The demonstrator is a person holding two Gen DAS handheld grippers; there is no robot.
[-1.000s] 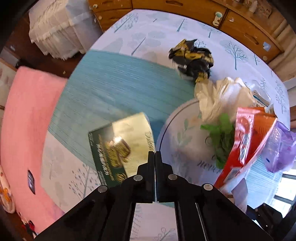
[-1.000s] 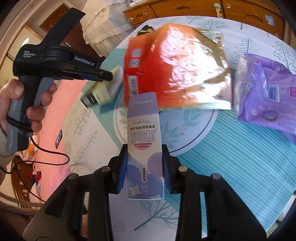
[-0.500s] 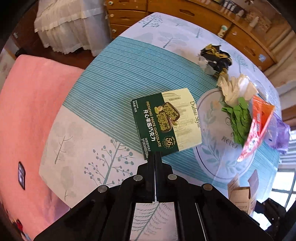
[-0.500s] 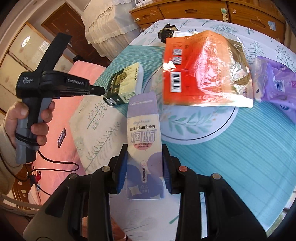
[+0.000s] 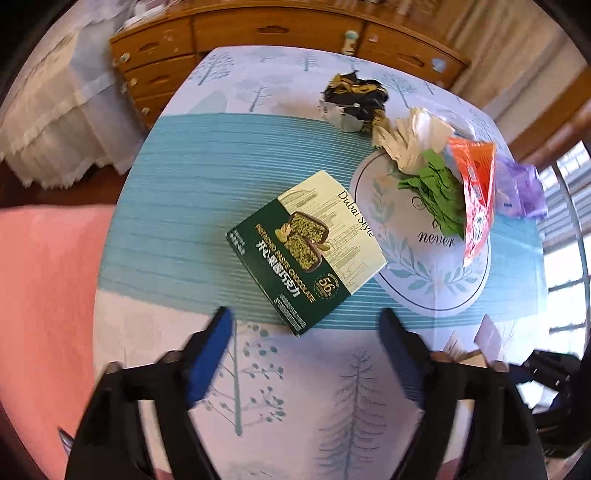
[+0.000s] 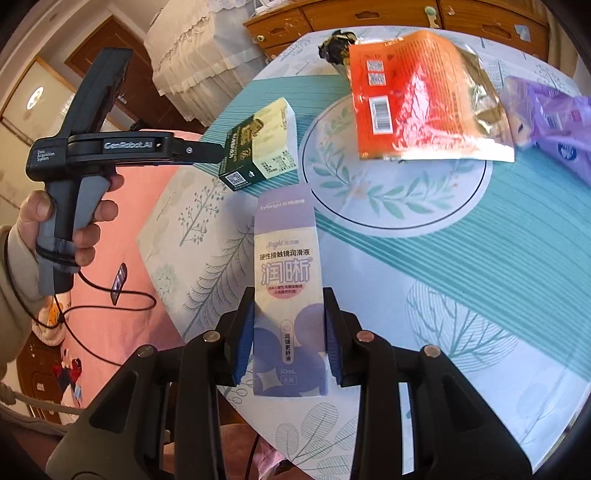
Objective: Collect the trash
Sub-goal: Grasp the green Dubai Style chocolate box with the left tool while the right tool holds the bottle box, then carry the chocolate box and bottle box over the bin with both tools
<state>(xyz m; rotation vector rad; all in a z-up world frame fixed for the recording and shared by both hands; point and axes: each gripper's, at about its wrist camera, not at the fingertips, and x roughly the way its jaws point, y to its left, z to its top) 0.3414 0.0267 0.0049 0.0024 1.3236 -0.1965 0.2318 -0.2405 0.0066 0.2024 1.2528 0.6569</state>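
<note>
A green and cream chocolate box point(image 5: 308, 246) lies flat on the table, also in the right wrist view point(image 6: 260, 142). My left gripper point(image 5: 306, 328) is open just short of the box, its near corner between the fingers. My right gripper point(image 6: 289, 334) is shut on a tall lilac carton point(image 6: 289, 291) held upright above the table. An orange foil bag point(image 6: 417, 99) stands on the round printed mat point(image 6: 369, 206). Crumpled white paper point(image 5: 413, 138), green paper point(image 5: 436, 192), a black and gold wrapper point(image 5: 356, 98) and a purple pack point(image 6: 554, 118) lie further back.
A wooden chest of drawers point(image 5: 266, 33) stands behind the table. A pink bed cover point(image 5: 44, 295) lies at the left, with a white frilled cloth point(image 5: 55, 122) beyond it. The left tool and the hand holding it point(image 6: 74, 206) show in the right wrist view.
My left gripper has opened from shut, and pulled back and up from the chocolate box. My right gripper still holds the lilac carton and has moved back slightly.
</note>
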